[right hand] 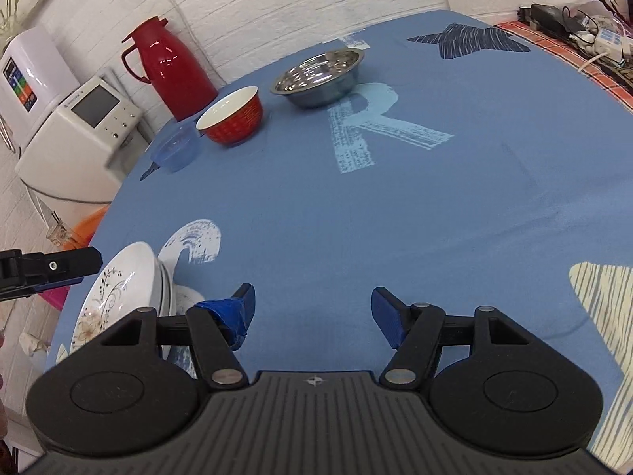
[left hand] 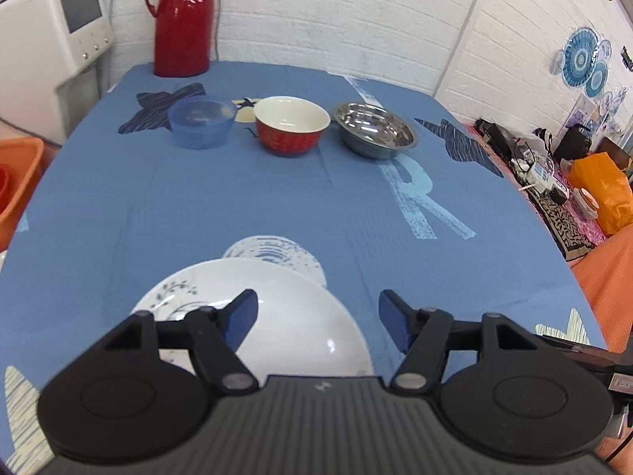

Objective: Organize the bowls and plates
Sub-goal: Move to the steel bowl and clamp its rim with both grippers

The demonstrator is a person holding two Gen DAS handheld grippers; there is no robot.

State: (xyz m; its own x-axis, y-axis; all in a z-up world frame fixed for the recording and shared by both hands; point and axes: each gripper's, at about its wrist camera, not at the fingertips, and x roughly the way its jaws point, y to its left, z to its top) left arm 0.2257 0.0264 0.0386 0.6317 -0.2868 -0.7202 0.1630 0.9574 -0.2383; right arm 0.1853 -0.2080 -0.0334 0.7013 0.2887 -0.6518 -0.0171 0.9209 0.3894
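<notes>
— What sits along the far side, left to right?
— A blue plastic bowl (left hand: 201,122), a red bowl (left hand: 292,124), then a steel bowl (left hand: 375,130).
— And nearer?
— A stack of white plates (right hand: 130,285) at the near left. The left gripper (left hand: 316,316) hangs over it, spread wide, gripping nothing; the right gripper (right hand: 312,310), further right, likewise gapes empty.
</notes>
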